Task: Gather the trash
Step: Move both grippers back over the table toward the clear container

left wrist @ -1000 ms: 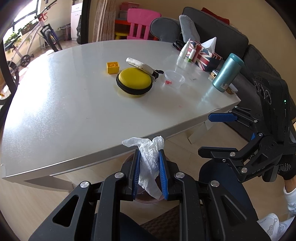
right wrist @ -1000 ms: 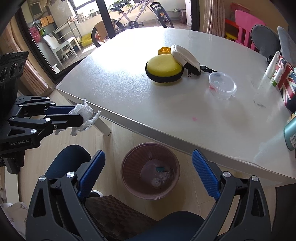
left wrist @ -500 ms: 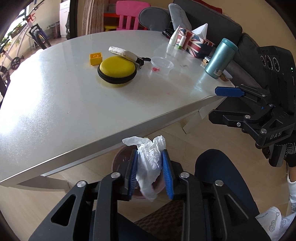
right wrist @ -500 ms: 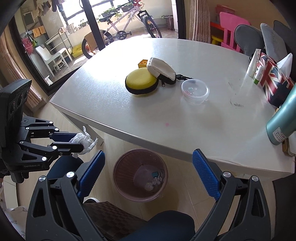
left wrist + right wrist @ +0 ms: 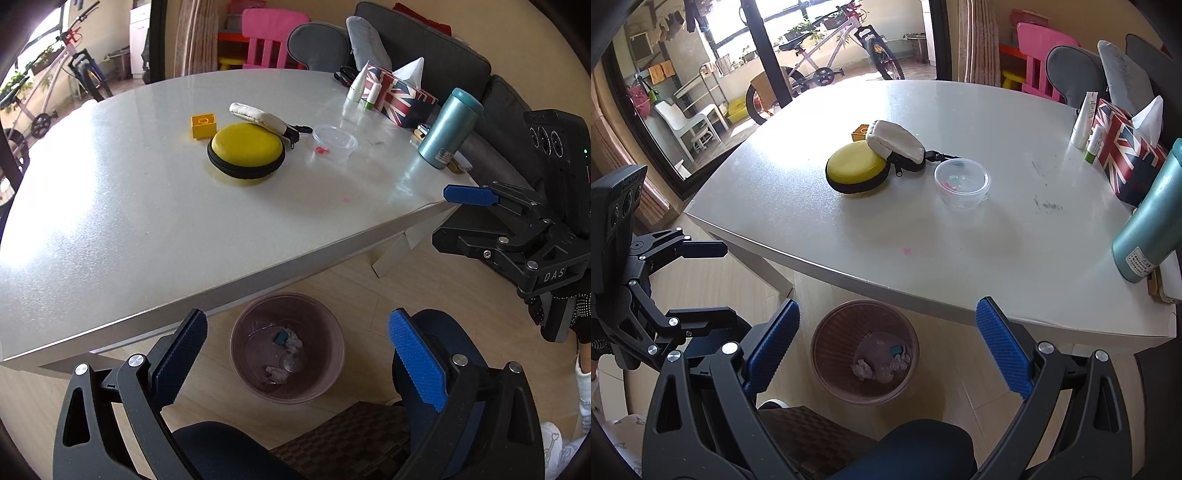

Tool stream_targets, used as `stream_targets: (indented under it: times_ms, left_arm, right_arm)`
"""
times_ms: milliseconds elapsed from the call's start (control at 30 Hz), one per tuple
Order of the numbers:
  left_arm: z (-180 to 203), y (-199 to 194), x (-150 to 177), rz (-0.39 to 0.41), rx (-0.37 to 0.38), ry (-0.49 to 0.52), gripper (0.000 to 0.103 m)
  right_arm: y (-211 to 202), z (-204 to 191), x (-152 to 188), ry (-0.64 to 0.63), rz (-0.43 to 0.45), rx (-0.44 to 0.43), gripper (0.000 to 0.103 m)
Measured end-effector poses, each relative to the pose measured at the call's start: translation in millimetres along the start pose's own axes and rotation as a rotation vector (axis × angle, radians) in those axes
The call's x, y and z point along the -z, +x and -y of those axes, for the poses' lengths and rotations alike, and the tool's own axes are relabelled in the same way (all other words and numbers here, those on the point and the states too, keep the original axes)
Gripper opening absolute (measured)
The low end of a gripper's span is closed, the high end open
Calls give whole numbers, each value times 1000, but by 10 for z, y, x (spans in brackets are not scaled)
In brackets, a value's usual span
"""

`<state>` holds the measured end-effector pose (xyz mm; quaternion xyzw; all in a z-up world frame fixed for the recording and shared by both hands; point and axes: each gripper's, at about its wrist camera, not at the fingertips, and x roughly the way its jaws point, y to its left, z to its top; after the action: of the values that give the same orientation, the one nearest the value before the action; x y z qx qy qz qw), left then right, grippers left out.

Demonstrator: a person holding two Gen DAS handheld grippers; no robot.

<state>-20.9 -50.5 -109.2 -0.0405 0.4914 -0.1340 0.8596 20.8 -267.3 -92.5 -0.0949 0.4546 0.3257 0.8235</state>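
Note:
A pinkish waste bin (image 5: pixel 287 347) stands on the floor under the table's near edge, with crumpled tissue (image 5: pixel 277 372) and small scraps in its bottom. It also shows in the right wrist view (image 5: pixel 865 350). My left gripper (image 5: pixel 295 356) is open and empty, held above the bin. My right gripper (image 5: pixel 886 347) is open and empty, also above the bin. Each gripper shows in the other's view: the right one (image 5: pixel 491 214) at the right, the left one (image 5: pixel 698 284) at the left, both with jaws apart.
The white table (image 5: pixel 147 221) holds a yellow round case (image 5: pixel 245 149), a beige pouch (image 5: pixel 258 117), a yellow brick (image 5: pixel 203 125), a clear lidded tub (image 5: pixel 334 142), a teal flask (image 5: pixel 448 129) and a flag tissue box (image 5: pixel 399 96). A blue chair (image 5: pixel 439 347) is below me.
My left gripper has opened and let go of the white tissue, which is gone from between its fingers. Both grippers have shifted over the bin.

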Motion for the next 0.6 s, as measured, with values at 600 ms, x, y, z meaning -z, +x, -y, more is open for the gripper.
stream_targets:
  times_ms: [600]
  left_arm:
    - [-175, -154, -75, 91, -105, -37, 95]
  right_arm:
    - [22, 93, -112, 9, 26, 25, 96]
